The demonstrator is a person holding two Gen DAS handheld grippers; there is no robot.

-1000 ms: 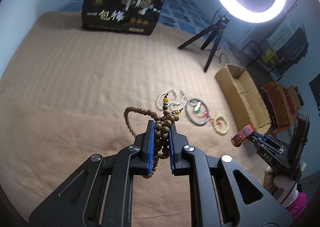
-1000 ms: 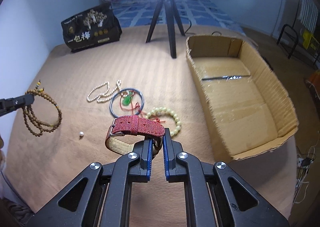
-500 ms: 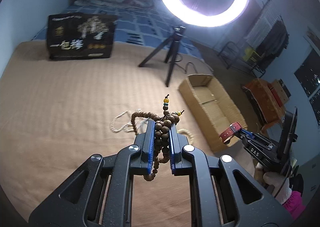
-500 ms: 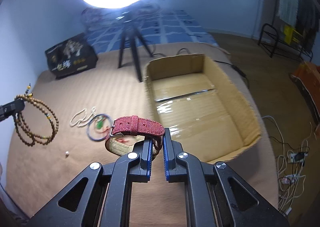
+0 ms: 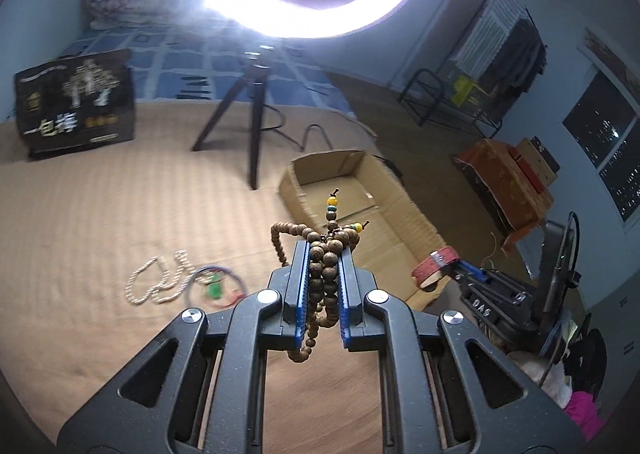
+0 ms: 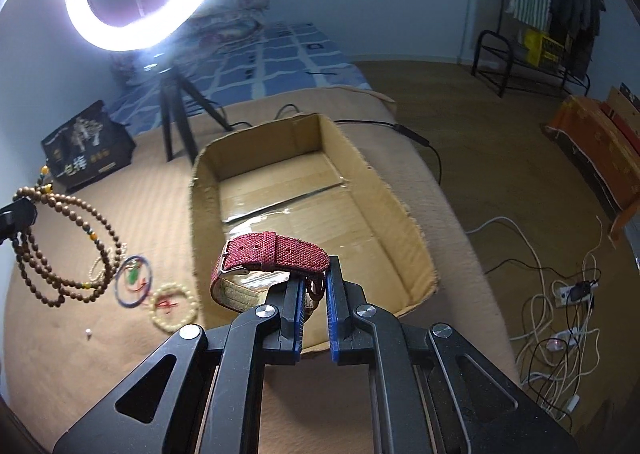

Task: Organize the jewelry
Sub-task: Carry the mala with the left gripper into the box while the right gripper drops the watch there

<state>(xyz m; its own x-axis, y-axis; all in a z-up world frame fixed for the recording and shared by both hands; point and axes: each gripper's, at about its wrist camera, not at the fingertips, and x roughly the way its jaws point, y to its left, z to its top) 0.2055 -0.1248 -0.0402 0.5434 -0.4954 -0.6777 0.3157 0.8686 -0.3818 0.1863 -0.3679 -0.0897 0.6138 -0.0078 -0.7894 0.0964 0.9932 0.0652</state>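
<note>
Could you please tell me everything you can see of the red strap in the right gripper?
The red strap is a closed loop of coarse woven red fabric with a pale tan lining and a silvery buckle at its left end. The right gripper pinches its right end, so the loop juts out to the left, held in the air over the near part of the cardboard box. Nothing else touches it. In the left wrist view it appears small, at that gripper's tip.

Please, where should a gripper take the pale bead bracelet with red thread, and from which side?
Likely from above: the pale bead bracelet lies flat on the tan blanket. Pinch its bare near arc, away from the blue ring beside its far edge.
</note>
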